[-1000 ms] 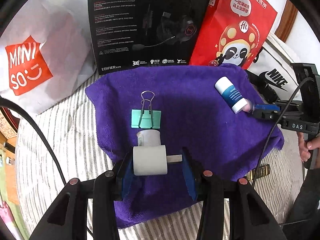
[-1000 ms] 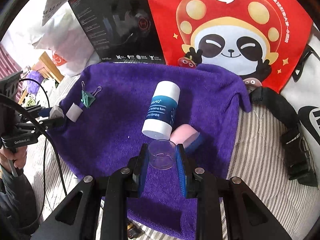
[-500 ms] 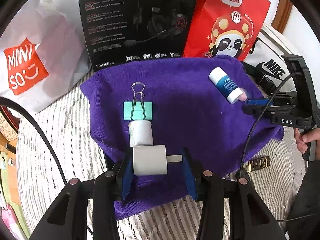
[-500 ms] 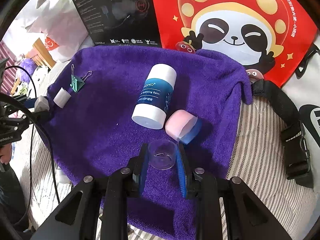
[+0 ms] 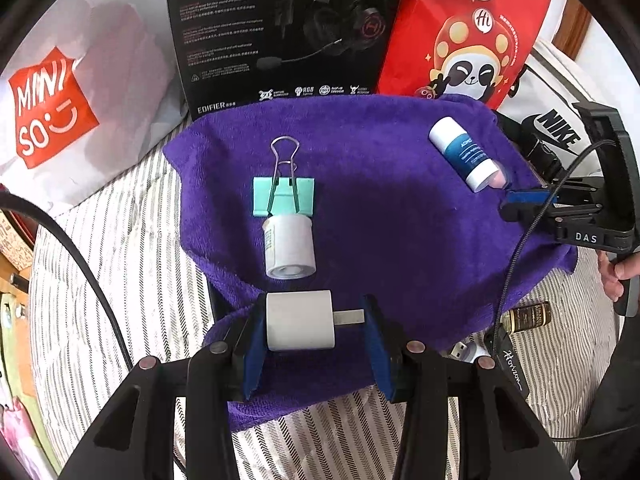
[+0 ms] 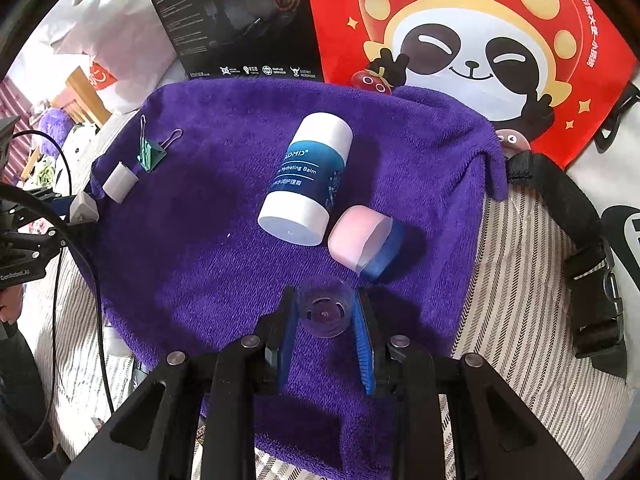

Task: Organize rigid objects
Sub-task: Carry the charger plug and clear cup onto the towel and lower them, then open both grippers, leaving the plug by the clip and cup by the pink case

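Note:
A purple towel (image 5: 380,208) lies on the striped bed. My left gripper (image 5: 316,322) is shut on a white plug adapter (image 5: 300,320), held over the towel's near edge. Just beyond it lie a small white bottle (image 5: 289,246) and a green binder clip (image 5: 283,196). My right gripper (image 6: 325,310) is shut on a clear plastic cap (image 6: 325,311) above the towel (image 6: 224,220). Ahead of it lie a pink and blue case (image 6: 366,242) and a white and blue balm tube (image 6: 308,180). The tube also shows in the left wrist view (image 5: 464,154).
A black headset box (image 5: 280,32), a red panda bag (image 5: 468,36) and a white Miniso bag (image 5: 60,92) stand behind the towel. A Nike bag (image 5: 556,128) and black strap (image 6: 576,216) lie at the right. A small dark bottle (image 5: 526,316) lies off the towel.
Both grippers have drawn back toward the near side, each still holding its object. The left one now sits clear of the white bottle.

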Action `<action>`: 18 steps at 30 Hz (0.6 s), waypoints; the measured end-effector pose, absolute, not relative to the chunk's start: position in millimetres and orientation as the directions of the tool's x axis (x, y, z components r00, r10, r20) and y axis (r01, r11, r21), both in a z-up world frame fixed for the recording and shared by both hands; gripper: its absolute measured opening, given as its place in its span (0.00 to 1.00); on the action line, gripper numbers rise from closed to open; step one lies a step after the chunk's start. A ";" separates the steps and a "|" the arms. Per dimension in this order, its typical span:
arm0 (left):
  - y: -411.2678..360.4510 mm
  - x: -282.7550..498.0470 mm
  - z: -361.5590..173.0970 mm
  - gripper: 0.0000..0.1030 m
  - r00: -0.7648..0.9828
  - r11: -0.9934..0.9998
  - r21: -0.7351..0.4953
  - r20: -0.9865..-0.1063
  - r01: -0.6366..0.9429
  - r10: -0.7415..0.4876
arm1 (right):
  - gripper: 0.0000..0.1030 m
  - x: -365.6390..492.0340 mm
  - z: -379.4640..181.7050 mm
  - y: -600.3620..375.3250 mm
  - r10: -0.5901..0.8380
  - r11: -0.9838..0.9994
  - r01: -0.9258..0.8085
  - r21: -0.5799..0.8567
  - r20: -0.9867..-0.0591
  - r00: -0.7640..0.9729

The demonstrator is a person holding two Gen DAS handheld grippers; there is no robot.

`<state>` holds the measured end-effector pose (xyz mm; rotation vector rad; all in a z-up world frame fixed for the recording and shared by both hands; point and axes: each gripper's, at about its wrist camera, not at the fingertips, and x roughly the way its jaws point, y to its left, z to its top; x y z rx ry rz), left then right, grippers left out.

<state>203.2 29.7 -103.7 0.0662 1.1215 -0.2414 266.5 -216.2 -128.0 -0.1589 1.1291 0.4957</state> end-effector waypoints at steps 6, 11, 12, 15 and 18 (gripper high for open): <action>29.5 205.7 -110.1 0.41 0.394 0.973 -0.070 -0.906 0.219 -0.154 | 0.31 267.8 -126.4 -216.1 0.305 0.875 -0.466 0.130 -0.896 0.323; 28.4 207.8 -114.8 0.41 0.385 0.974 -0.069 -0.911 0.216 -0.150 | 0.46 265.1 -120.5 -219.3 0.321 0.871 -0.471 0.142 -0.890 0.324; 27.5 208.7 -115.4 0.41 0.382 0.974 -0.067 -0.912 0.217 -0.148 | 0.46 264.6 -118.3 -219.4 0.323 0.870 -0.472 0.142 -0.887 0.329; 23.1 211.6 -118.1 0.41 0.383 0.976 -0.052 -0.914 0.213 -0.132 | 0.48 263.1 -110.6 -220.8 0.341 0.868 -0.472 0.151 -0.873 0.348; 17.5 210.9 -119.4 0.41 0.387 0.975 -0.021 -0.916 0.219 -0.106 | 0.50 261.8 -104.0 -223.5 0.343 0.875 -0.460 0.152 -0.865 0.367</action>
